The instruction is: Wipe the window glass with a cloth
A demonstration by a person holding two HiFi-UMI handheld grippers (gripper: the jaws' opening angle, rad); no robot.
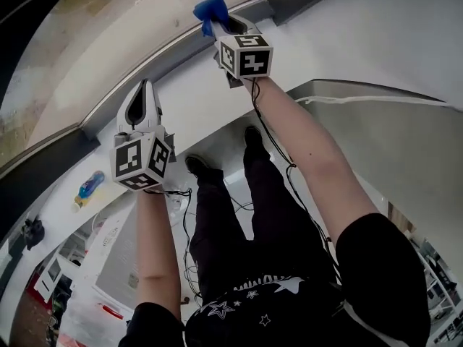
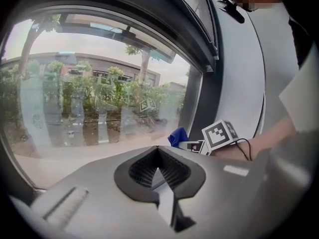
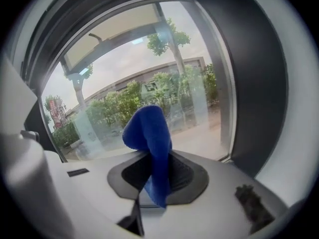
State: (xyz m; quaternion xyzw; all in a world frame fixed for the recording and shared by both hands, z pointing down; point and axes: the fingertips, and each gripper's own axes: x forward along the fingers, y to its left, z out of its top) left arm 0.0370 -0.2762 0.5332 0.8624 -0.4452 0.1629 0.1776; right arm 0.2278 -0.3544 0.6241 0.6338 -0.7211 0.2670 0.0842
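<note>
The window glass (image 1: 108,42) fills the upper left of the head view and shows trees and a building outside. My right gripper (image 1: 224,24) is raised to the window's right end, shut on a blue cloth (image 1: 210,9). The cloth bunches up out of the jaws just in front of the glass (image 3: 199,103); whether it touches, I cannot tell. In the right gripper view the cloth (image 3: 149,133) hangs between the dark pads. My left gripper (image 1: 143,89) is lower and to the left, near the frame, shut with nothing in it. From it I see the cloth (image 2: 178,136) and the right gripper's marker cube (image 2: 219,133).
A dark window frame (image 1: 43,154) runs along the glass's lower edge, with an upright dark post (image 3: 254,93) at its right end. A bottle (image 1: 90,186) with a blue label lies on the white surface below. The person's legs (image 1: 217,215) and loose cables are underneath.
</note>
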